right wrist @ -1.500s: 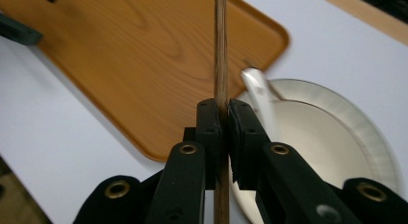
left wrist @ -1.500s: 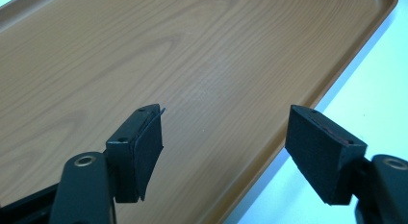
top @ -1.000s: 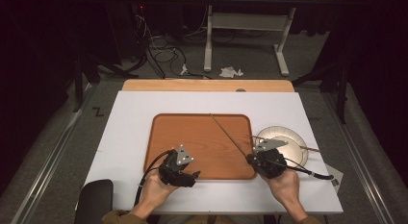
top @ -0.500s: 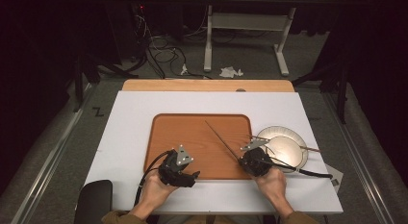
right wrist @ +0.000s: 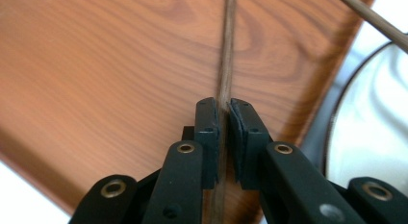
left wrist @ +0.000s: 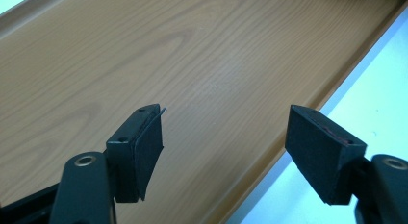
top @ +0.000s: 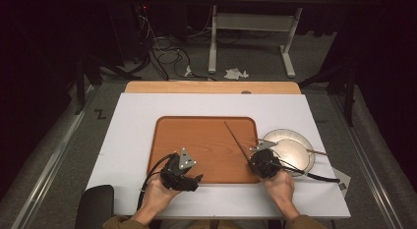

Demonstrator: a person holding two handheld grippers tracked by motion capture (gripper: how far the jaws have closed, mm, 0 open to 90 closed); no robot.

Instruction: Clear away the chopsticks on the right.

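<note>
At the tray's (top: 196, 140) six-o'clock rim our left gripper (top: 183, 171) rests spread, empty. Our right gripper (right wrist: 223, 116), pinching a chopstick (right wrist: 226, 65), has carried it from plate-side onto the tray's four-o'clock corner; the second chopstick (top: 314, 152) lies across the plate (top: 295, 140) at three o'clock.

We see a smooth wood-grain tray (left wrist: 144, 51), a thin dark wooden stick (right wrist: 226, 65), a glossy white plate (top: 290, 153) and matt black pads (left wrist: 149, 142).

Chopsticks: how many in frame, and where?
2. One chopstick is clamped in the right gripper over the tray. The other chopstick lies across the plate.
</note>
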